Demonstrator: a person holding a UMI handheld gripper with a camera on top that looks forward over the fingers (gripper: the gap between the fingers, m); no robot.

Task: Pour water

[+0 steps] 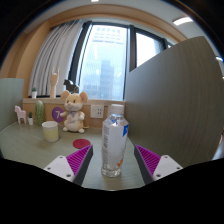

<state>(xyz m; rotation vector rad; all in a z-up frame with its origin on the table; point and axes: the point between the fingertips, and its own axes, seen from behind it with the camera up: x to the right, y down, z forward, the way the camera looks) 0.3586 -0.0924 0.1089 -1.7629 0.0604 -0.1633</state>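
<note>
A clear plastic water bottle (114,145) with a blue and white label and a white cap stands upright on the grey table (30,148). It sits between the two fingers of my gripper (107,162), closer to the right one. The gripper is open, with a visible gap between the bottle and each purple pad (63,162). A white cup (50,131) stands on the table beyond the left finger. A small magenta dish (81,144) lies just left of the bottle.
A plush mouse toy (72,112), a green bottle (40,110) and a small white animal figurine (20,114) line the back of the table under the window. A tall grey partition (180,95) walls off the right side.
</note>
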